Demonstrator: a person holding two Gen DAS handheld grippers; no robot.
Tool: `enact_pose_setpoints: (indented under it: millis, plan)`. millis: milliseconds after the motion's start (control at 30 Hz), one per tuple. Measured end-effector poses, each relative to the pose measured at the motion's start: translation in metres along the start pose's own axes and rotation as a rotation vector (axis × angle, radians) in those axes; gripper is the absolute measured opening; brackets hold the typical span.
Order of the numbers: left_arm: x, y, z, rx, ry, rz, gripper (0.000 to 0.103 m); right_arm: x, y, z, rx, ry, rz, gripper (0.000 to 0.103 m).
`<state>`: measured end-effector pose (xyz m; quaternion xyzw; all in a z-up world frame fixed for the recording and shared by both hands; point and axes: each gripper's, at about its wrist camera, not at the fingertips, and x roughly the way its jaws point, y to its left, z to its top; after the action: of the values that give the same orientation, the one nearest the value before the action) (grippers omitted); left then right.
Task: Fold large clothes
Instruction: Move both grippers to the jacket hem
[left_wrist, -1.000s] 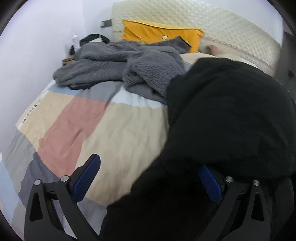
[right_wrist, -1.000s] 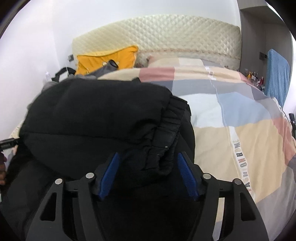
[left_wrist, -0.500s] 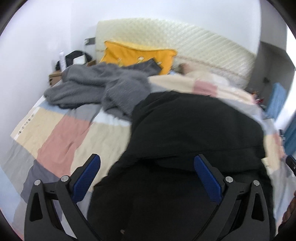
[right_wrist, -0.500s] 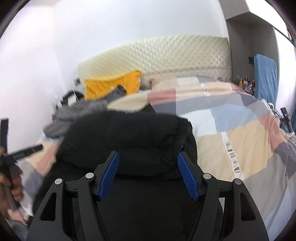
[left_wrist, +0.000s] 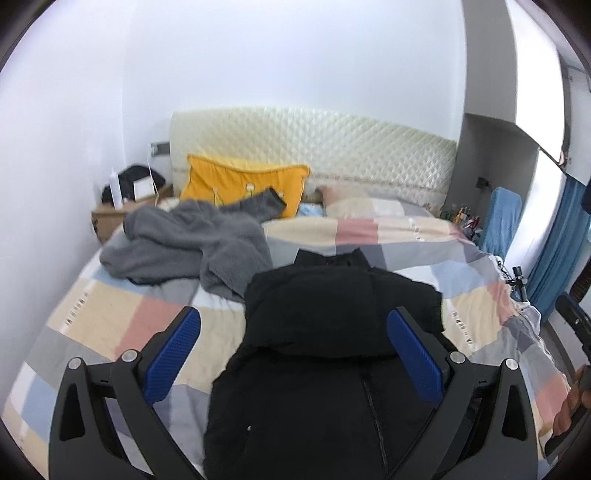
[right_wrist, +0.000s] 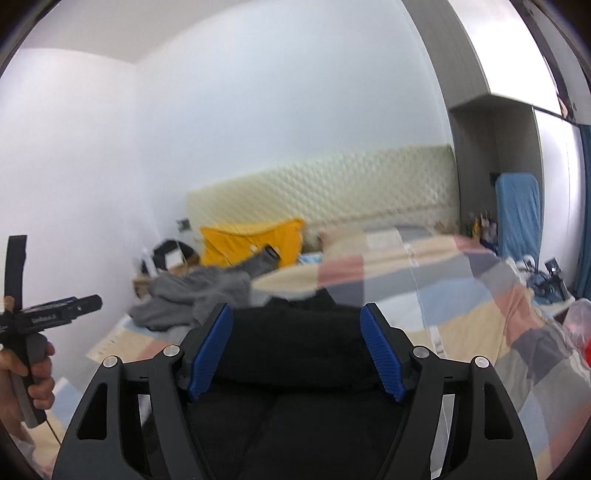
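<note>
Lying folded once on the patchwork quilt (left_wrist: 122, 314), black puffer jacket (left_wrist: 332, 332), sleeves tucked; further folding probably left. Left gripper (left_wrist: 293, 354) and right gripper (right_wrist: 295, 350) spread wide, empty, above it.

I see a matt black jacket (left_wrist: 325, 354) of soft padded cloth lying on a smooth patchwork cotton-like quilt (left_wrist: 122, 317). The grey garment (left_wrist: 192, 243) looks fuzzy, like fleece. My left gripper (left_wrist: 293, 354) shows matt black plastic arms, ribbed blue pads (left_wrist: 173, 354) and small shiny metal screws. The headboard (left_wrist: 332, 147) is quilted and slightly glossy.
</note>
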<state>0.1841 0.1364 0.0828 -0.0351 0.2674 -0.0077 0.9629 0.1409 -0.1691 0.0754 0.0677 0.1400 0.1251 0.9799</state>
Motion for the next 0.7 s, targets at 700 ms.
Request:
enact_pose_setpoints:
  millis: [700]
  plan:
    - [-0.138,0.098,-0.037,-0.201,0.044,-0.073,0.101,-0.146,-0.022,0.007,-0.008,-0.006,0.071,0.077]
